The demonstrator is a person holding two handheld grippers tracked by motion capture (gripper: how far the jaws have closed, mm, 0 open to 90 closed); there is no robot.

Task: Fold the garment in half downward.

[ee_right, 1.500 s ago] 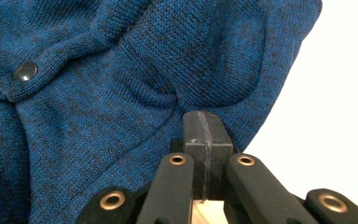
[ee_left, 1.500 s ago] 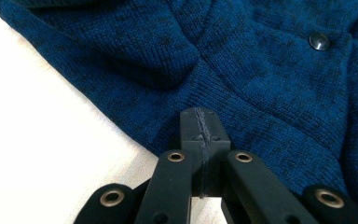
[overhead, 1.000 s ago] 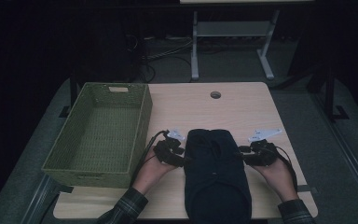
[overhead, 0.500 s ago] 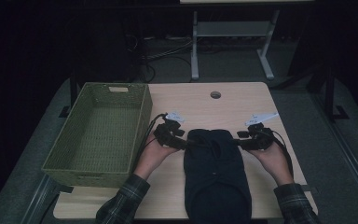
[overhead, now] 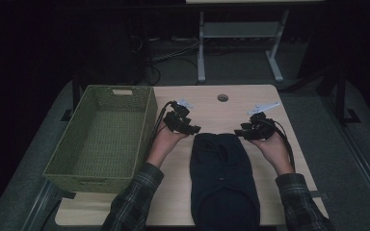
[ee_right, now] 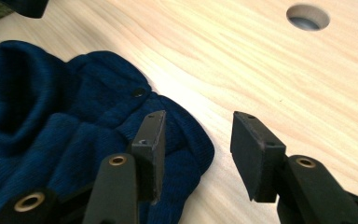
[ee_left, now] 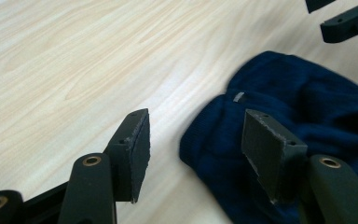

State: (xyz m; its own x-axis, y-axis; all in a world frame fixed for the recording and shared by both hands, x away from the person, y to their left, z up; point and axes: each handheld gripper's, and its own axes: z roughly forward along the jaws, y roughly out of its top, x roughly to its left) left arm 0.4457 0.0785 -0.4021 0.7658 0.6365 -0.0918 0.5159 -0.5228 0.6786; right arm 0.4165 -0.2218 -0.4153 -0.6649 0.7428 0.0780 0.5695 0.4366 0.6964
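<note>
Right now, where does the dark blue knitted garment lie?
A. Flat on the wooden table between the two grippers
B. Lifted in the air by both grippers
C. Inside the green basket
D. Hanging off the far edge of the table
A. In the high view the garment lies flat on the table, with the left gripper and right gripper at its far corners, both open, and the basket holds no cloth.

Dark navy knitted garment (overhead: 223, 180), folded into a long narrow strip, lying flat on the table's near middle and running from the near edge toward the far side; rumpled collar end farthest, with a small dark button (ee_right: 138, 92) showing there.
</note>
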